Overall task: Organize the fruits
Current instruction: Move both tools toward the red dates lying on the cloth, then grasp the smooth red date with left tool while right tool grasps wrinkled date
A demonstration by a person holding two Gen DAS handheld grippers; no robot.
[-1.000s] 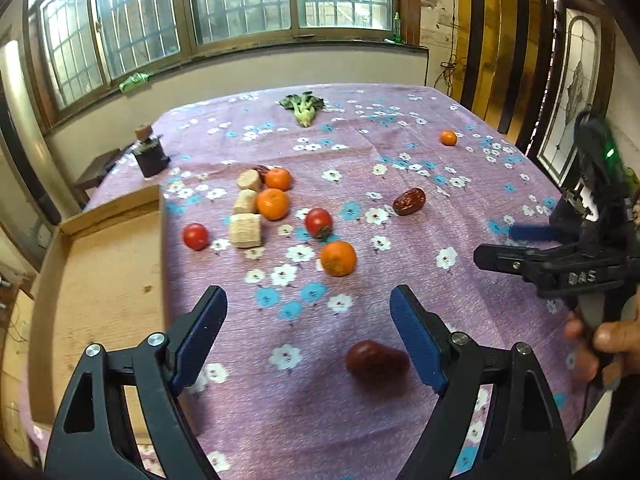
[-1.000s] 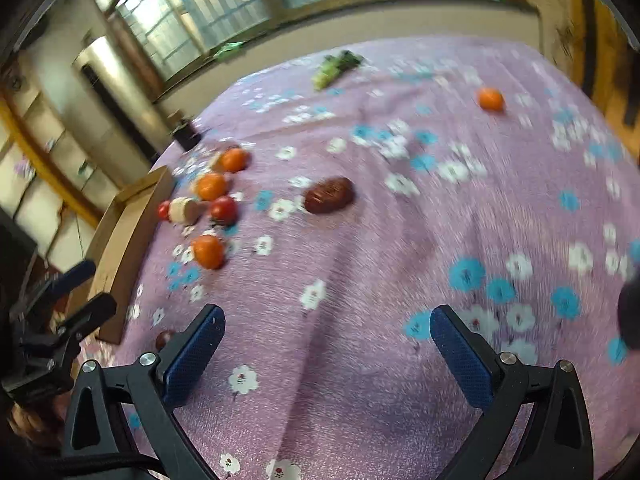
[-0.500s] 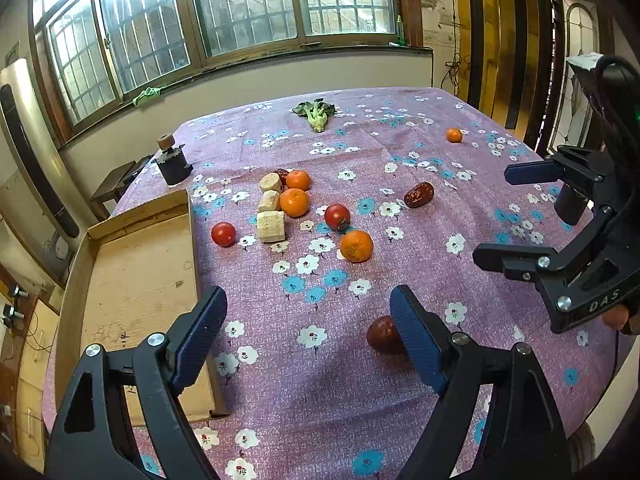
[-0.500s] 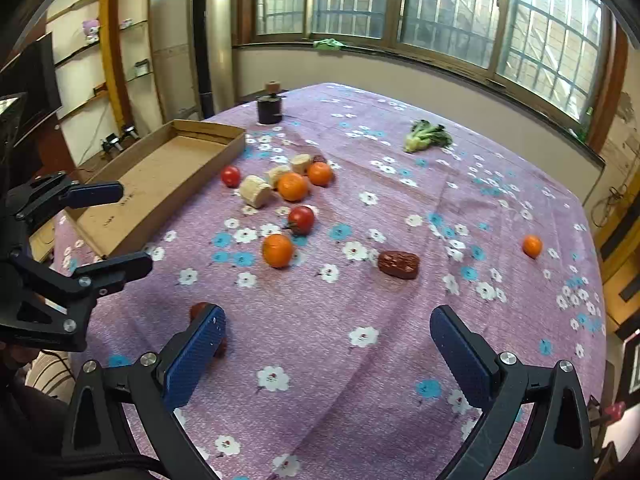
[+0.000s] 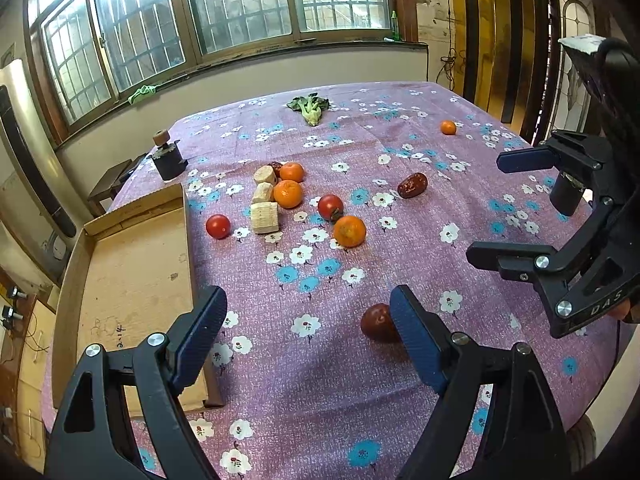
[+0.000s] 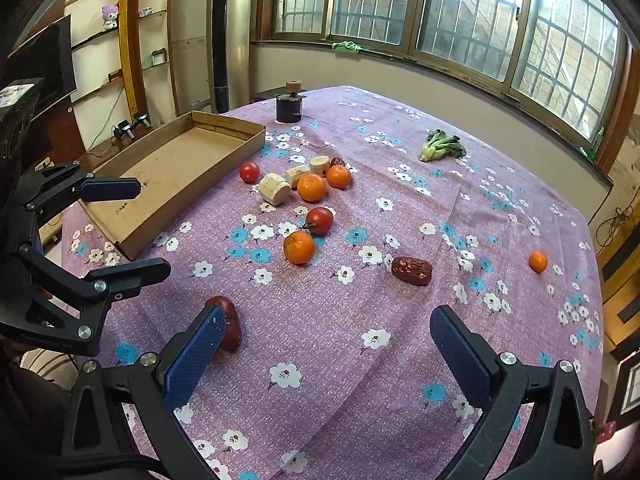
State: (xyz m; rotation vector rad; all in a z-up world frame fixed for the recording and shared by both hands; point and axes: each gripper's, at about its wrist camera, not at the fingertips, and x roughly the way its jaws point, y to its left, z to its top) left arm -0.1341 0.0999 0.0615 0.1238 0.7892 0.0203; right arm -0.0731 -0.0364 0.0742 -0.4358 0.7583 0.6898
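Hovering above the near edge of the surface (image 5: 400,264), both devices are empty. The left hand-held gripper (image 5: 308,328) has its blue-padded jaws spread wide with nothing between them; the right hand-held gripper (image 6: 326,344) is likewise spread and empty.

Location of items: a shallow cardboard tray (image 5: 132,264) lies at 9 o'clock in the left wrist view, with nothing in it. The fruit sits loose on the floral purple cloth. A dark red jujube (image 5: 376,322) lies nearest, just beside the left device's right pad. At 12 o'clock a cluster holds three mandarins (image 5: 288,193), two tomatoes (image 5: 330,207) and three pale cut chunks, possibly sugar cane (image 5: 264,217). A wrinkled date (image 5: 413,185) lies apart at 1 o'clock; a small lone orange (image 5: 448,127) sits far off at 2 o'clock. A leafy green vegetable (image 5: 310,106) lies at the far edge.

Handling assessment: the near jujube appears small, light, smooth-skinned and oval; it would likely roll or slip if pinched near its ends, so a hold across its widest middle is advised. Tomatoes appear glossy and thin-skinned, liable to bruise under hard pressure. Mandarins have dimpled, yielding peel offering better purchase. The pale chunks look rigid and fibrous. The cloth shows creases that may check rolling.
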